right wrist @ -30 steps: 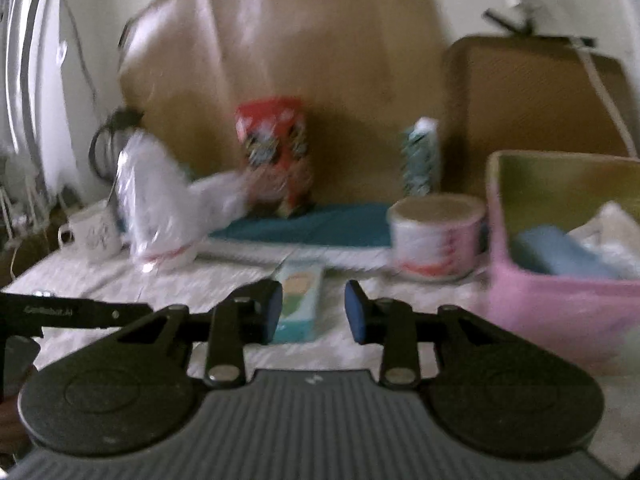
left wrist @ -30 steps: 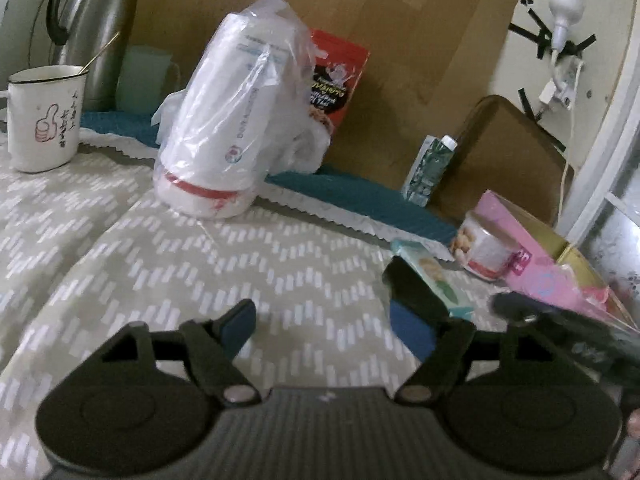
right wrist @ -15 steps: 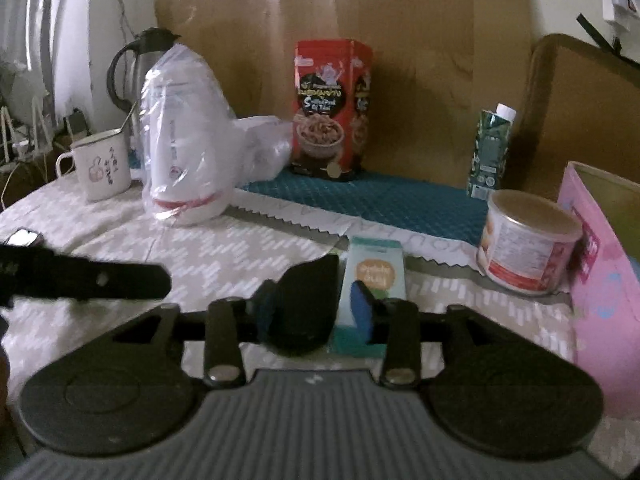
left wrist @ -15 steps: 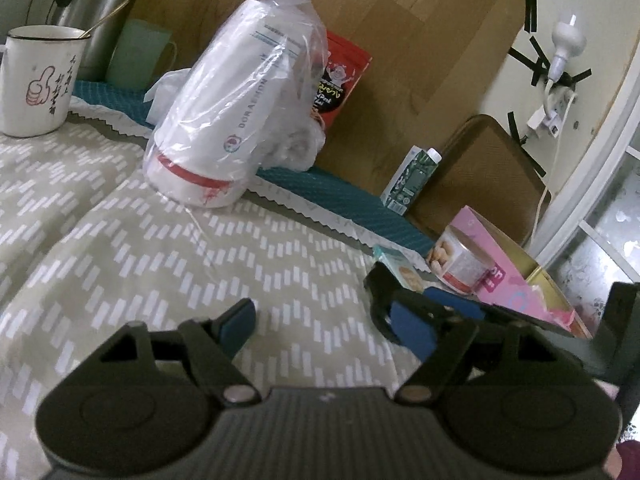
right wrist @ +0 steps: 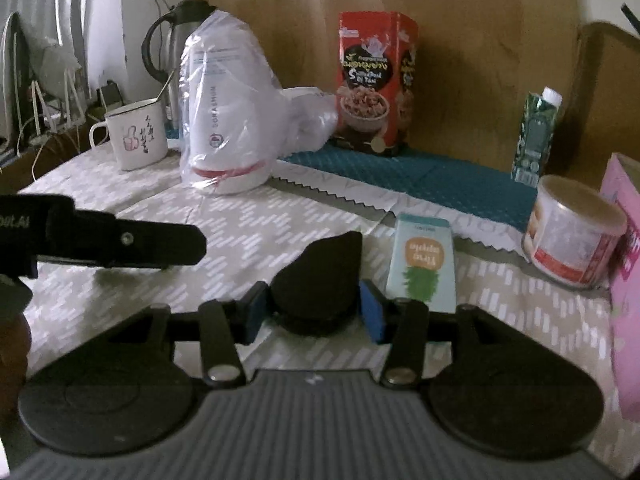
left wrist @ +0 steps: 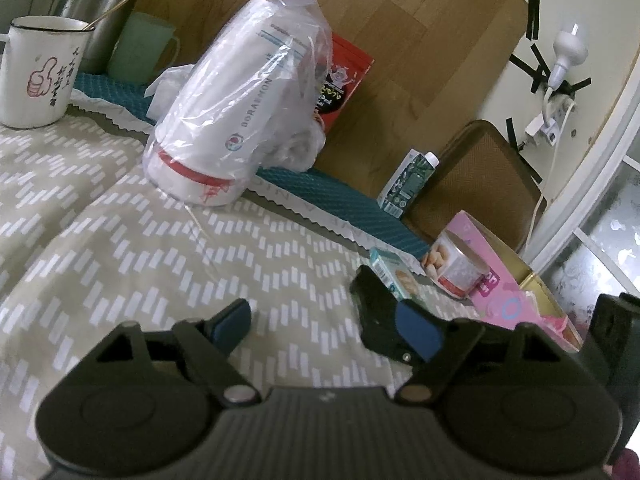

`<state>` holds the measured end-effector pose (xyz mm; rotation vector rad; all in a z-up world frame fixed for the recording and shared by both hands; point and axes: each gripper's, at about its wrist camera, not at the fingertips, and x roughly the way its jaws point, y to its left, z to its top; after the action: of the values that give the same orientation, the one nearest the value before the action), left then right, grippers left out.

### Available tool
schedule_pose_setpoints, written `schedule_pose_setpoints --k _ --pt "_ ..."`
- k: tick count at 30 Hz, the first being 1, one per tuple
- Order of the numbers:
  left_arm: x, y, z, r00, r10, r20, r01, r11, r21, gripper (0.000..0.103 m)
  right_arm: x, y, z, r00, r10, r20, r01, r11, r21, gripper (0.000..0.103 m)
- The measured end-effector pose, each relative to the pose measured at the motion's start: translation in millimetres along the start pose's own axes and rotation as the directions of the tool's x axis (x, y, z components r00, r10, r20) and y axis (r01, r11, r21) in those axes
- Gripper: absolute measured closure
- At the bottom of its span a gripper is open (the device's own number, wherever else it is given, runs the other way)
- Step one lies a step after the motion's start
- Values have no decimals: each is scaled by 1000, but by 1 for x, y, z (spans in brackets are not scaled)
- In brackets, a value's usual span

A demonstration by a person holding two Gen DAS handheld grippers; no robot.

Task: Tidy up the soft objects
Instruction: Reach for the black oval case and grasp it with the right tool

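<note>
Step, as I read it: carry the black wad to the box.

- Cloth [right wrist: 280,216] is loose and wrinkled. Lift straight up before moving so the fingers don't snag it.
- Pink box [right wrist: 624,216] is at the far right and looks like the likely bin. I can't see what's in it from here. Approach over its rim, not through the wall.
- Tin [right wrist: 572,232] sits just left of the box and the teal pack [right wrist: 424,264] is just right of the wad. Clear both on the way over.
- Right gripper [right wrist: 314,314]: blue pads sit against both flanks of the wad [right wrist: 316,272], so I read it as gripped. I can't tell whether it's off the cloth yet. It's soft, so squeeze enough to hold it without letting it fold out.
- Left gripper [left wrist: 328,326]: jaws wide apart and holding nothing. Its right finger sits close beside the right gripper, so pull it left first.

Materials:
- Cloth: beige fabric with a white dash chevron.
- Box: pink card with a gold inside.
- Bagged tub [right wrist: 228,120]: smooth white cylinder in crinkly clear film, leaning.
- Red pouch [right wrist: 376,84]: glossy foil, standing upright.
- Mug [right wrist: 136,136]: white enamel with a dark rim.
- Tin: squat, with a paper label.
- Teal pack: flat carton lying down.
- Wad: matte black, teardrop shaped.
</note>
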<state>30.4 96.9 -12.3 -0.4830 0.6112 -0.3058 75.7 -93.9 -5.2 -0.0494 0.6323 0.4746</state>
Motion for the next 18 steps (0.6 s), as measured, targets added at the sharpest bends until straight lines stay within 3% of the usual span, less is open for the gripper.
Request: schedule_pose_setpoints --k 18 --pt "0 -3 0 1000 8 -7 -8 1000 22 18 -1 1 -2 1000 10 -5 -10 1000 -19 51"
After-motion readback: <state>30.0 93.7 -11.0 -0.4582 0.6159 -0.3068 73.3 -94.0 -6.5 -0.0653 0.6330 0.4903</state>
